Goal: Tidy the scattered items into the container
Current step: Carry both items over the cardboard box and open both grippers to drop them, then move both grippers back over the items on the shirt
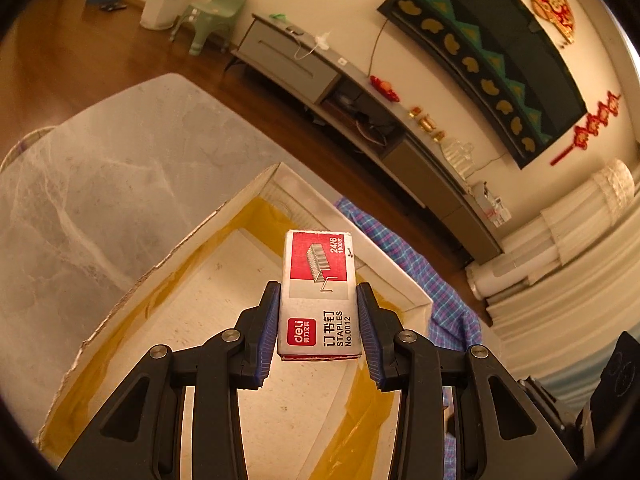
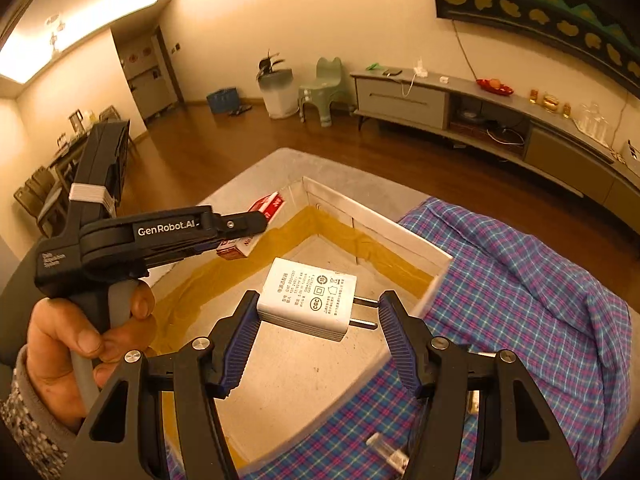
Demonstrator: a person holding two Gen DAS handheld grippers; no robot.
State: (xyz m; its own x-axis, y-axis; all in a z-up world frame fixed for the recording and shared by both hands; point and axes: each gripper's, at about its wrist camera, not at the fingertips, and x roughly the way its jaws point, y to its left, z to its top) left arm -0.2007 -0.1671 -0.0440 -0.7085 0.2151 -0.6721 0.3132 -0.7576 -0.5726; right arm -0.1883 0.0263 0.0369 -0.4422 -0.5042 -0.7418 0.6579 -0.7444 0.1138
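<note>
Left wrist view: left gripper [image 1: 318, 316] clamps staple box [image 1: 319, 295] over box [image 1: 416, 300]; right gripper [image 2: 318, 320] spread around charger [image 2: 308, 298], prong contact unclear.

Left gripper [image 2: 256, 222] hides most of staple box [image 2: 269, 205].

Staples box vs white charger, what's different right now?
The staples box is clamped between the fingers of the left hand-held gripper, held above the container; the charger lies between the open fingers of the right hand-held gripper, whether gripped or resting on the floor I cannot tell. The box is red-and-white printed card; the charger is plain white with two metal prongs. Both are small and rectangular.
</note>
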